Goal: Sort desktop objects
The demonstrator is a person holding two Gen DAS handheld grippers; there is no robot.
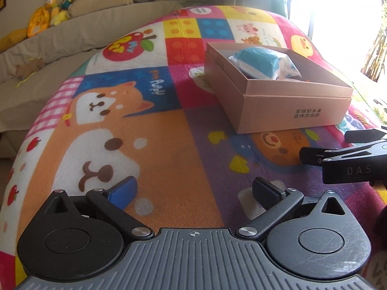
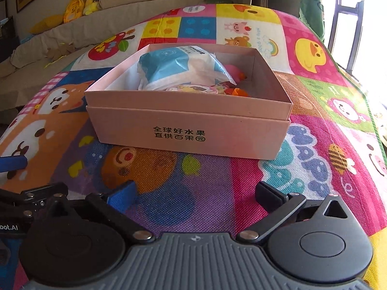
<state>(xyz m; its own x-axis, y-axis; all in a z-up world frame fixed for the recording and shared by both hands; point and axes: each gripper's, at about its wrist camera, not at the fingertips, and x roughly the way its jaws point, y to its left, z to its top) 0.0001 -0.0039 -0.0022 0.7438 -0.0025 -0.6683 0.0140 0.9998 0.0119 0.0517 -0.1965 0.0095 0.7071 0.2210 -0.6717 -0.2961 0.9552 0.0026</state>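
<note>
A pink cardboard box [image 2: 188, 130] with black Chinese print stands on the cartoon-print cloth. Inside it lie a blue-and-white tissue pack [image 2: 179, 70], a pink toy [image 2: 233, 71] and small orange pieces [image 2: 238, 93]. My right gripper [image 2: 196, 193] is open and empty, just in front of the box. My left gripper [image 1: 193, 191] is open and empty, to the left of the box [image 1: 285, 106], where the tissue pack [image 1: 258, 60] shows. The right gripper's fingers [image 1: 314, 157] enter the left wrist view at the right edge.
The colourful cloth [image 1: 150, 125] covers the whole tabletop. A beige sofa [image 1: 72, 38] with plush toys [image 1: 58, 7] runs behind the table on the left. A bright window [image 2: 362, 24] is at the right.
</note>
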